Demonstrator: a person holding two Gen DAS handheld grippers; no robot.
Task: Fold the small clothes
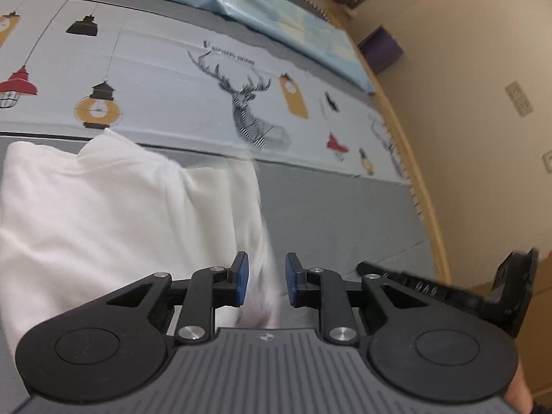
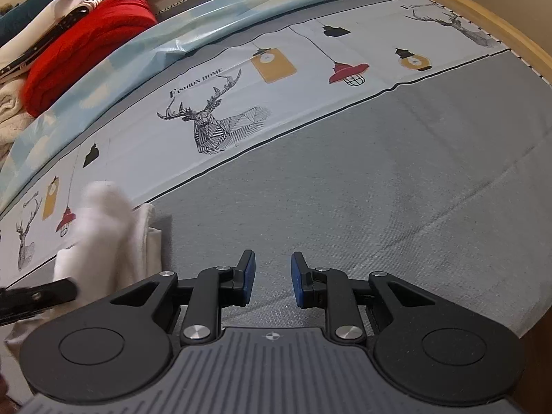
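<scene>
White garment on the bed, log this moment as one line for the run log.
white garment: bunched on grey bed sheet | left gripper: open, blurred cloth edge between jaws | right gripper: open, over bare sheet | fold: unfinished

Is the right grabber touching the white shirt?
Apart. The right wrist view shows the right gripper open over bare grey bedsheet, with the white shirt lying off to its left.
</scene>
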